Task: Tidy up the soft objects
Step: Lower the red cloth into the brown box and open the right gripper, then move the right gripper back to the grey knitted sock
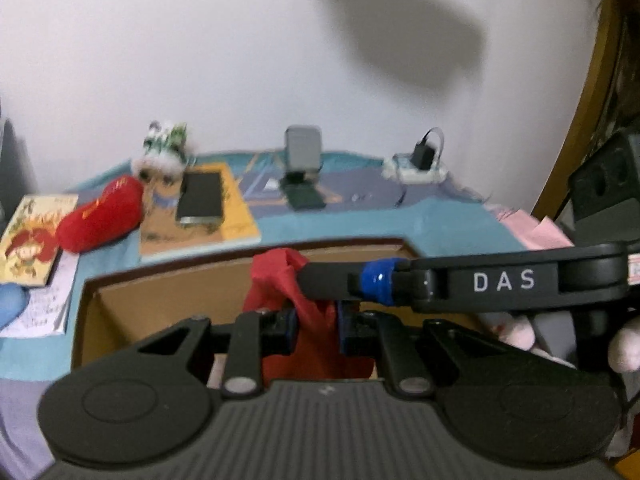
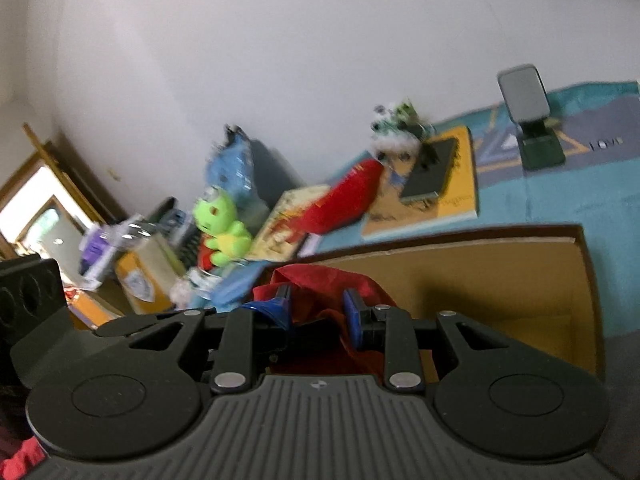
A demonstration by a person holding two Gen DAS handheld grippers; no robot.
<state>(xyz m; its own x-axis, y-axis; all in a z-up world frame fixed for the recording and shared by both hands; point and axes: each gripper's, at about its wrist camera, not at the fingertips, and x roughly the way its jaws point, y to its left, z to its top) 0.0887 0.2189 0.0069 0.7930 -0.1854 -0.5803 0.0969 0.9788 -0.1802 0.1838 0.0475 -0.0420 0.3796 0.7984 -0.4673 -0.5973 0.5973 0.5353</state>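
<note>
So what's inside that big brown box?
The cardboard box looks mostly bare inside. Red cloth, held by both grippers, hangs over it, hiding the bottom beneath.

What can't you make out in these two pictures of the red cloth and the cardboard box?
- Cardboard box floor: hidden in both views by the gripper bodies and the red cloth.
- Red cloth's lower end: cut off behind the left gripper in the left wrist view.
- Book titles: blurred, unreadable in both views.
- Pale soft things at the left view's right edge: half hidden by the right gripper.
</note>
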